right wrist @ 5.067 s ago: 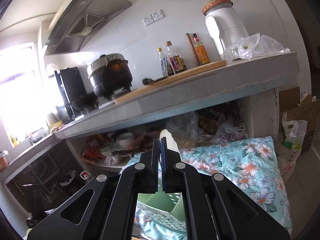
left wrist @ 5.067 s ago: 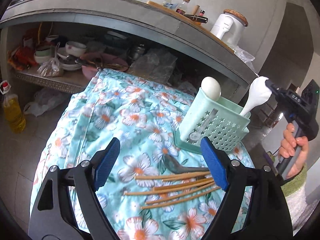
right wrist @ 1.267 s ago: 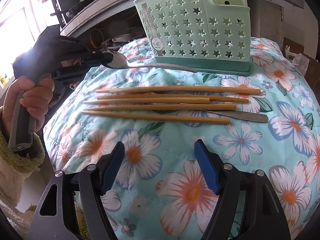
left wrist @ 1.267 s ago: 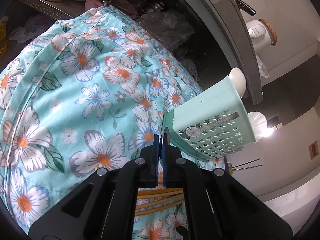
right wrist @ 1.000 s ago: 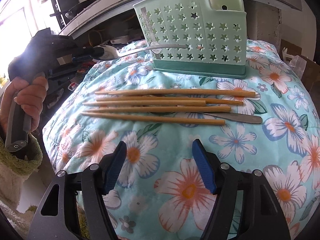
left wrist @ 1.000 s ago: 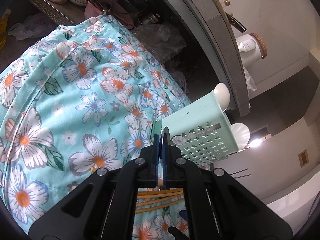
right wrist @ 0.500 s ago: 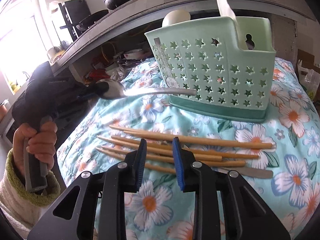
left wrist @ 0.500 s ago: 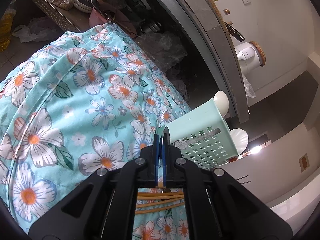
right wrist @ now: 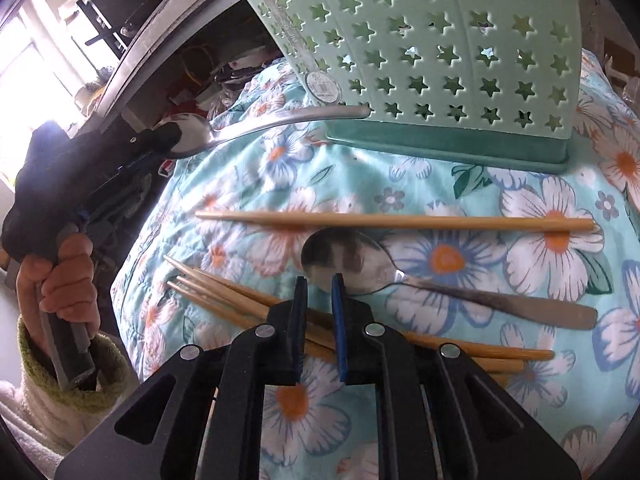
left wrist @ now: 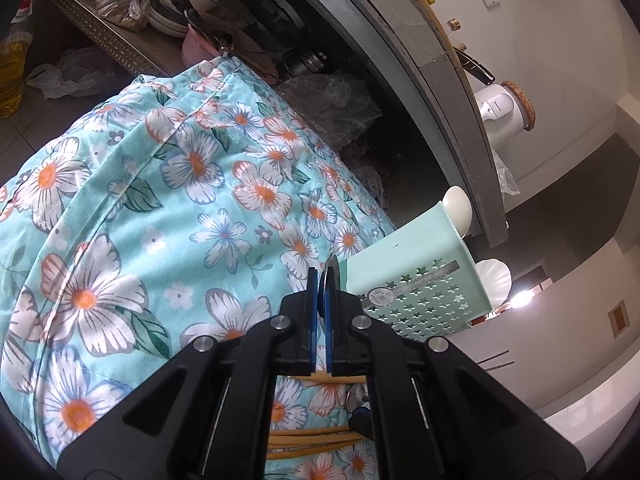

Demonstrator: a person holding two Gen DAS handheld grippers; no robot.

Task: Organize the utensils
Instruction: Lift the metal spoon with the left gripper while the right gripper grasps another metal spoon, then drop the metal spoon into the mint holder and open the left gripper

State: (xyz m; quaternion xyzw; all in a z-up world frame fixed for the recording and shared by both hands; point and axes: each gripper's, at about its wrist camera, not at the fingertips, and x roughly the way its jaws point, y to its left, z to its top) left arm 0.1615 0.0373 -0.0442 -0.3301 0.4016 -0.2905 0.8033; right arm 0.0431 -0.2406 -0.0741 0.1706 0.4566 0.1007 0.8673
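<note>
Right wrist view: compared with a second ago, the right hand-held gripper (right wrist: 320,280) has come in close over the utensils on the floral cloth (right wrist: 440,184), and its jaws have just been closing to a narrow gap. A chopstick (right wrist: 248,304) from the bundle runs in under the jaws; I cannot tell whether the pads already pinch it, so the pick looks begun, not confirmed. A second spoon (right wrist: 360,260), formerly mostly hidden under the chopsticks, now lies exposed, bowl just beyond the fingertips. The left hand-held gripper (right wrist: 168,140) is clamped on the bowl of a metal spoon (right wrist: 280,120), handle tip reaching the base of the green caddy (right wrist: 440,60), left of the caddy's front wall and not yet above its rim. One single chopstick (right wrist: 400,222) lies between caddy and second spoon. Judgement: spoon delivery pending; chopsticks mostly unsorted.
</note>
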